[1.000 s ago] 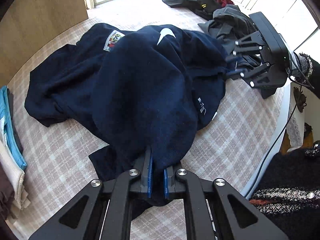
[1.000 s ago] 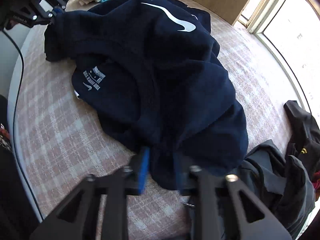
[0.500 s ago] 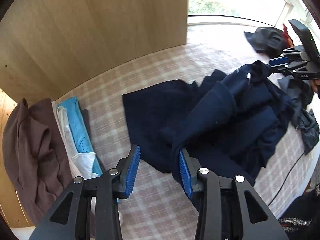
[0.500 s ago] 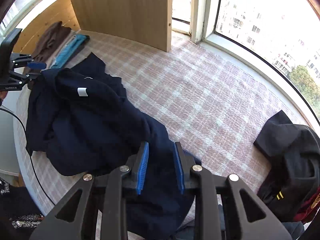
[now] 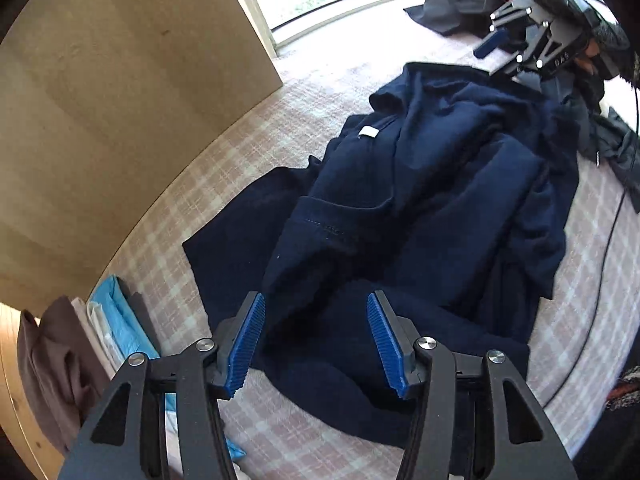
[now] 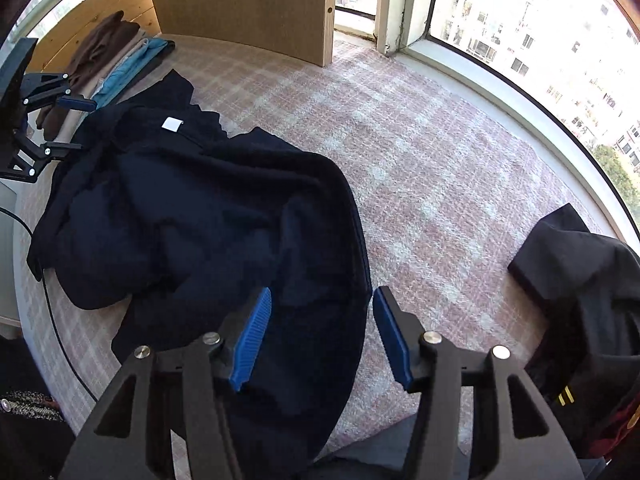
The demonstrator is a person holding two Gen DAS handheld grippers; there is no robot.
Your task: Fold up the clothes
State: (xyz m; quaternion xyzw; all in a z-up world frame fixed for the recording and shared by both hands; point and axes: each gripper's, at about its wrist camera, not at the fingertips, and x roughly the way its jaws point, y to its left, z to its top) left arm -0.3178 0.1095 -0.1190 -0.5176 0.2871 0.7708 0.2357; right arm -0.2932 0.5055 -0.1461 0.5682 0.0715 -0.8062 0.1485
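Left wrist view shows the left gripper (image 5: 316,340) spread wide over the rumpled navy sweatshirt (image 5: 432,208) on the checked bedspread (image 5: 320,92); the right gripper (image 6: 322,338) gapes too. Flatten wrinkles before creasing any fold.

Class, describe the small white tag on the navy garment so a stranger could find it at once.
Start at the checked pink cloth, where a navy garment lies crumpled. Near its end toward the folded pile sits the white tag: the only pale patch on dark fabric.
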